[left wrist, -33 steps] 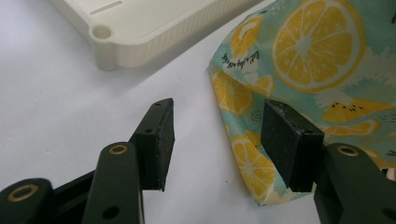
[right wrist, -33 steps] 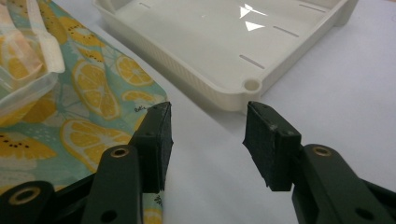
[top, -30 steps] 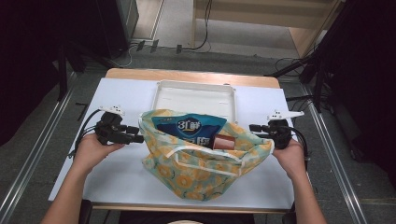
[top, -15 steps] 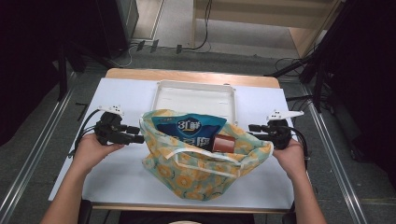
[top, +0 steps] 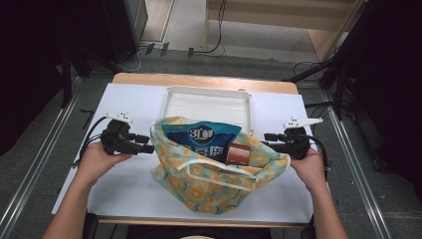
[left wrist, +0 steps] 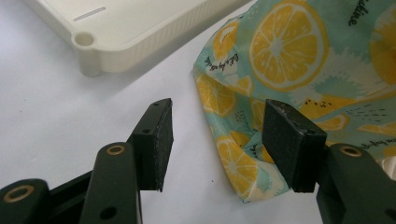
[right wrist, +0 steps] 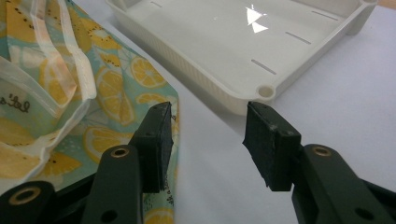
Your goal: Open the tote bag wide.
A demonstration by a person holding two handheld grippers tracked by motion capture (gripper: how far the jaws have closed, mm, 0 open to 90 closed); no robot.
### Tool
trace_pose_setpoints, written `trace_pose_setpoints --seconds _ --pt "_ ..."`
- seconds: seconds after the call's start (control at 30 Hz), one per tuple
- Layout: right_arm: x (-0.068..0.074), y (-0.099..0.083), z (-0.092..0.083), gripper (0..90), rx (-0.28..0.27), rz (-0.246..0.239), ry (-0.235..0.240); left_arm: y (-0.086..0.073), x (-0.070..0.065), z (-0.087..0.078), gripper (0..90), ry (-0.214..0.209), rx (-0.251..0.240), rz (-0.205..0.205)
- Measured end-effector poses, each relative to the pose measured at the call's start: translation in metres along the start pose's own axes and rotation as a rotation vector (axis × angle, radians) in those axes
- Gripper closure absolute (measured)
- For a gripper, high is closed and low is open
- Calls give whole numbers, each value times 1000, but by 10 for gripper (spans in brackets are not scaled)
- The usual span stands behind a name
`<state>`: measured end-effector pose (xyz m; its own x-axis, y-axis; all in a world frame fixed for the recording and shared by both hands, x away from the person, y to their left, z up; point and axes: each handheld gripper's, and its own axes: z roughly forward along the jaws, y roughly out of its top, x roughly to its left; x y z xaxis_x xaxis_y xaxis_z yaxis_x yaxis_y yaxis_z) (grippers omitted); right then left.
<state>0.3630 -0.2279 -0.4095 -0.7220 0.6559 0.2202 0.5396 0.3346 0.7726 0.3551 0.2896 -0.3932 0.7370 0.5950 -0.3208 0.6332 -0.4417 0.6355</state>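
Note:
A cloth bag [top: 214, 179] printed with lemons lies open on the white table, holding a blue packet [top: 201, 137] and a brown can [top: 239, 155]. My left gripper [top: 145, 144] rests at the bag's left edge, pointing at it. In the left gripper view it [left wrist: 217, 144] is open, and the bag's hem [left wrist: 238, 172] reaches between the jaws without the pads pressing on it. My right gripper [top: 270, 140] is at the bag's right edge. In the right gripper view it [right wrist: 210, 144] is open, its left jaw over the bag's edge [right wrist: 116, 88].
An empty white tray [top: 209, 102] sits just behind the bag; its corners show as the tray [left wrist: 112, 42] in the left gripper view and the tray [right wrist: 261, 88] in the right one. The white table top [top: 124, 114] has bare room on both sides.

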Motion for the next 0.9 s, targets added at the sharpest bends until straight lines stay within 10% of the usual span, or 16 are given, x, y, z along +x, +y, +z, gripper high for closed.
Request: trace_pose_setpoints --seconds 0.9 --pt "14 26 -19 539 -4 -2 24 21 -12 -19 471 -77 16 16"
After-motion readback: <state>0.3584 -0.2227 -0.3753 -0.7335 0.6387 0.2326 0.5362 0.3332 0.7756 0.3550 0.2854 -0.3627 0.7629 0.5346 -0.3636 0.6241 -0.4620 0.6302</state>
